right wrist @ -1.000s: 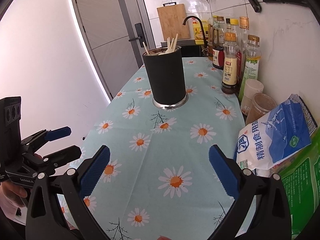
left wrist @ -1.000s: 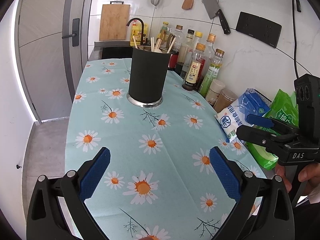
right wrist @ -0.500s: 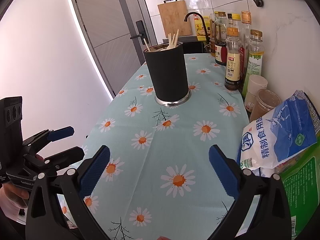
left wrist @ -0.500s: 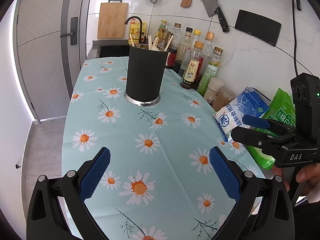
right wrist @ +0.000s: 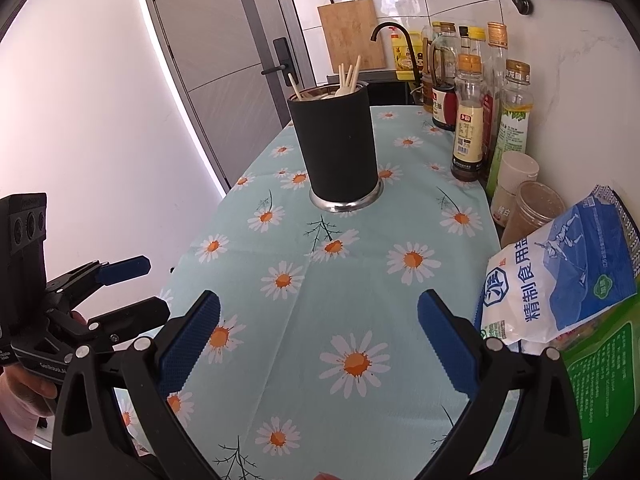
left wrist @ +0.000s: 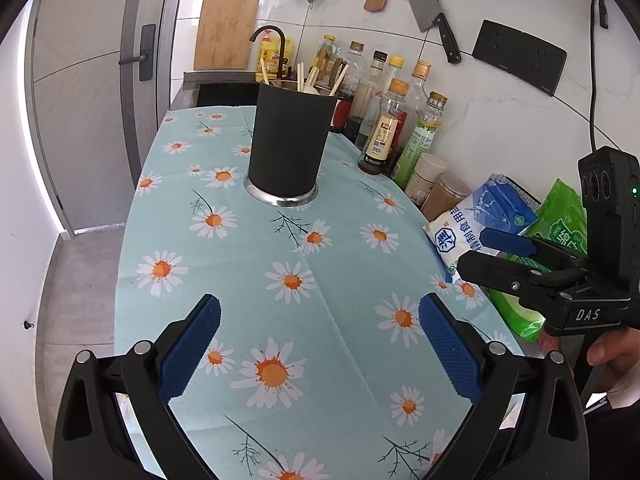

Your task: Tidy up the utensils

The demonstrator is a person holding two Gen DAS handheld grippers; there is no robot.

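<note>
A: Risks? Left gripper [left wrist: 319,342] and right gripper [right wrist: 319,338] both gape empty, low over the daisy-print tablecloth [left wrist: 248,280].

B: Clipping the tall black cylindrical utensil holder [left wrist: 289,142] could tip it. It stands upright mid-worktop toward the far edge, pale chopsticks [left wrist: 320,74] poking out.

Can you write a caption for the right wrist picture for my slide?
Open right gripper hovers over a daisy tablecloth, facing a black utensil holder of chopsticks.
</note>
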